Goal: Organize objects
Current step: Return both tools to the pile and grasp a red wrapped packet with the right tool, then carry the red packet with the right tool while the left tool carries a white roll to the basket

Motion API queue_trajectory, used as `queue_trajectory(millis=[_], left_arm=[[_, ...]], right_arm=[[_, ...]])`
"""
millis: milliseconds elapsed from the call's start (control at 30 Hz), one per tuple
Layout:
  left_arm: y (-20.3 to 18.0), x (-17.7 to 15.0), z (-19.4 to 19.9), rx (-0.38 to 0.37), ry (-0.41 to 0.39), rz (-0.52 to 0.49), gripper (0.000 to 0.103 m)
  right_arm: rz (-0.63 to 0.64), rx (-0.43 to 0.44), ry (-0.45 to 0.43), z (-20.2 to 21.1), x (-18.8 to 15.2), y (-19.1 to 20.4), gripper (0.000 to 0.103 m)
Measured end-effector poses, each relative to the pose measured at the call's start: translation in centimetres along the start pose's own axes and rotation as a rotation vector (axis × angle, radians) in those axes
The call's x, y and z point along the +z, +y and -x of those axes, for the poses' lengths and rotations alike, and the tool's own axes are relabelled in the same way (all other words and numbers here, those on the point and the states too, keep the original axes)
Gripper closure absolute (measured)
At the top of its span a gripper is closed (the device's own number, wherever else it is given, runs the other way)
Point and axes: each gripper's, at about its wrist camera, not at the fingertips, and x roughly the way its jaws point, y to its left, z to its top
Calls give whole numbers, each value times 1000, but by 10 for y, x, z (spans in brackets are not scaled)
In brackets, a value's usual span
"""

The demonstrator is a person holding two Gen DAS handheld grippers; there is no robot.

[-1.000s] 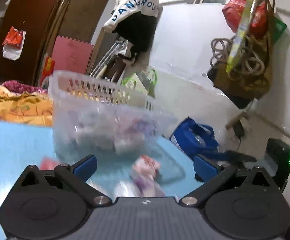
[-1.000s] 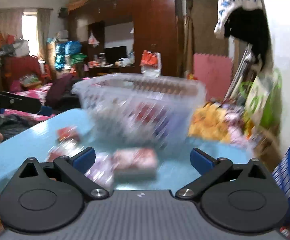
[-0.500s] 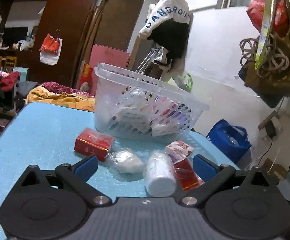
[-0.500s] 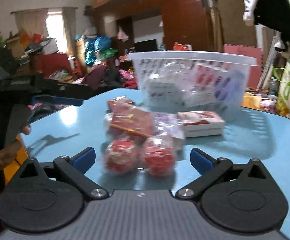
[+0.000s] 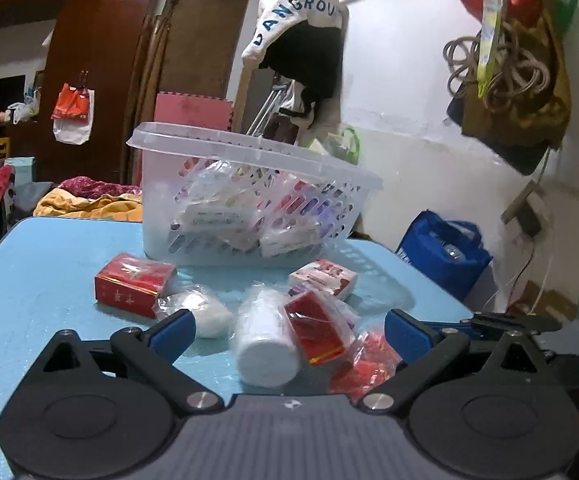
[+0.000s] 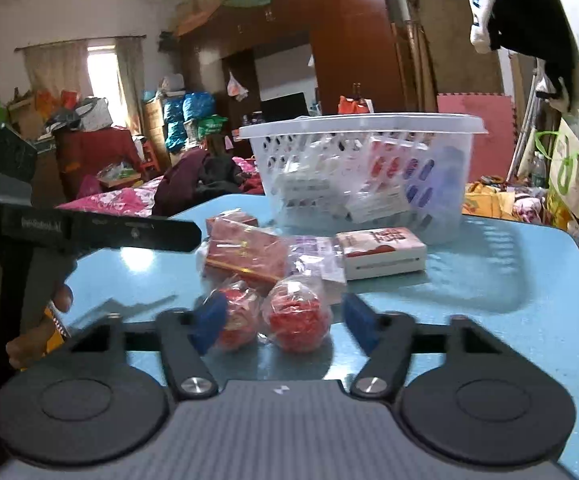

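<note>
Right gripper (image 6: pixel 279 322): jaws closing around two wrapped red balls (image 6: pixel 295 318), pads not yet pressing.
Left gripper (image 5: pixel 287 330): gaping wide, gripping nothing.
Basket (image 6: pixel 363 126): standing straight beyond, toward table's far edge.

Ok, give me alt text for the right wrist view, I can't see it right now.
The right gripper is closing its jaws around two wrapped red balls on a blue table, pads not yet pressing. Behind them lie a red packet and a white box before a filled clear basket. The left gripper reaches in from the left.
</note>
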Motion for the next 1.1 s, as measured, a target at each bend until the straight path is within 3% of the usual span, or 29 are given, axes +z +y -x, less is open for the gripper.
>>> queue_trajectory(millis=[367,433,500,733,900,1100], left_arm=[[10,-5,2,164,55,-57,1],[8,-8,-4,211,89,-88,1],[6,-10,-9,251,115,-115,2],[-16,-6,-17,252,111,-195,6],[-39,-5,-22,280,77,-290,16],[-52,-3,-28,295,60,-332,17]], right_arm=[[100,-97,68,-15,4,5,48],[130,-122,72,-19,4,8,57],[143,-137,62,-21,1,8,57],[104,-126,8,-11,-1,1,58],[77,-116,-10,-9,0,-3,58],[65,-109,-13,-8,-1,-5,58]])
